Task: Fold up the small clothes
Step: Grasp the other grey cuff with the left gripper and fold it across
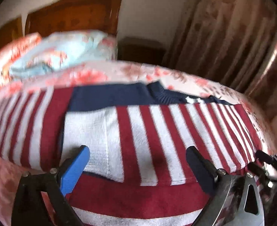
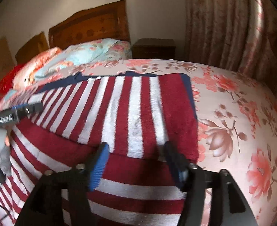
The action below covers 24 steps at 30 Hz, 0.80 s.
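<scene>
The striped garment [image 2: 131, 113], red and white with navy trim along its far edge, is lying spread on the flowered bed [image 2: 242, 113]. Its near part is lying doubled over, so the stripes on top are running away from the cameras while those underneath are running across. Judging from that, a first fold is already laid and the step in hand is the letting-go after it.

The right tool [image 2: 136, 162] is standing released: its blue pads are sitting wide apart just over the folded edge near the garment's right border, and no cloth is pinched between them. The left tool [image 1: 138, 165] is likewise standing spread, its pads over the near fold beside a white panel of the cloth, with nothing gripped (this view is smeared, so whether the tips are brushing the fabric is not clear). In the right wrist view the left tool is also showing at the left margin, over the garment's left side.

Both tools are pointing steeply downward across the garment toward the headboard [image 2: 89, 28] and the pillows [image 2: 93, 52], side by side, with the right one closer to the cloth's right edge.

The next move is probably calling for a fresh hold on an outer edge or a sleeve, pinching only the layers meant to travel, and carrying it across without dragging the fold already laid. The thick knit is looking liable to spring back, so pressing it flat may be needed.
</scene>
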Motion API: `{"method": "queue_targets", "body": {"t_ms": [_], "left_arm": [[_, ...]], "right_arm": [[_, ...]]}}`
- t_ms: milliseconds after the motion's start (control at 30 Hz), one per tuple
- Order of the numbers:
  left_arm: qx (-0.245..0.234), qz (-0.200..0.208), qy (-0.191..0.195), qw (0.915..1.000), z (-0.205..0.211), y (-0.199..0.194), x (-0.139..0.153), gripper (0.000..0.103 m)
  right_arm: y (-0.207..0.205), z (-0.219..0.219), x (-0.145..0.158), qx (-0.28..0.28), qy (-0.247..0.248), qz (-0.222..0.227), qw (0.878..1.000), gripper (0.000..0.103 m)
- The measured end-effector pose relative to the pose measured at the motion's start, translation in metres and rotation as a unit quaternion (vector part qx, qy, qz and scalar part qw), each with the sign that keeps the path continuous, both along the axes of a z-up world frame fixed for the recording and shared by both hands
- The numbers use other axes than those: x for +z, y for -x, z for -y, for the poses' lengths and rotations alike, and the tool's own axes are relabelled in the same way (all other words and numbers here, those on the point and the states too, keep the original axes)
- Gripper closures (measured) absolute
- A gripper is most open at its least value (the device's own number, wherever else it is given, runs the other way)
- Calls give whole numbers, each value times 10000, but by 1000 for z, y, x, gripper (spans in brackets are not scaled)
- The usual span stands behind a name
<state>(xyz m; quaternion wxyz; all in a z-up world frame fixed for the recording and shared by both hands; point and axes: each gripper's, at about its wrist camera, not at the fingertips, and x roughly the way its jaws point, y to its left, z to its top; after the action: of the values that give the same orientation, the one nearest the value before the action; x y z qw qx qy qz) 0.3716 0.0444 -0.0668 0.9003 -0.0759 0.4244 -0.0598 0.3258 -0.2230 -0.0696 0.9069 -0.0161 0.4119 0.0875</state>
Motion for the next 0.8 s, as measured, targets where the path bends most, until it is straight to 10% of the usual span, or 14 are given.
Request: {"method": "queue_targets", "body": {"t_ms": [233, 400, 533, 700, 800], "left_arm": [[-26, -166, -844, 9963, 21, -5, -8, 0], [-20, -12, -416, 9991, 10, 2, -3, 0], [275, 563, 850, 9944, -43, 23, 17, 0], [2359, 974, 2180, 9420, -200, 70, 20, 0], [3409, 722, 2330, 9079, -287, 91, 6, 0]], "right_arm": [[-1, -13, -3, 216, 422, -100, 9988, 28], [6, -11, -3, 225, 415, -97, 9988, 28], [7, -12, -3, 195, 468, -72, 9987, 28], [8, -11, -2, 169, 448, -41, 9988, 29], [8, -11, -2, 162, 483, -50, 9987, 29]]}}
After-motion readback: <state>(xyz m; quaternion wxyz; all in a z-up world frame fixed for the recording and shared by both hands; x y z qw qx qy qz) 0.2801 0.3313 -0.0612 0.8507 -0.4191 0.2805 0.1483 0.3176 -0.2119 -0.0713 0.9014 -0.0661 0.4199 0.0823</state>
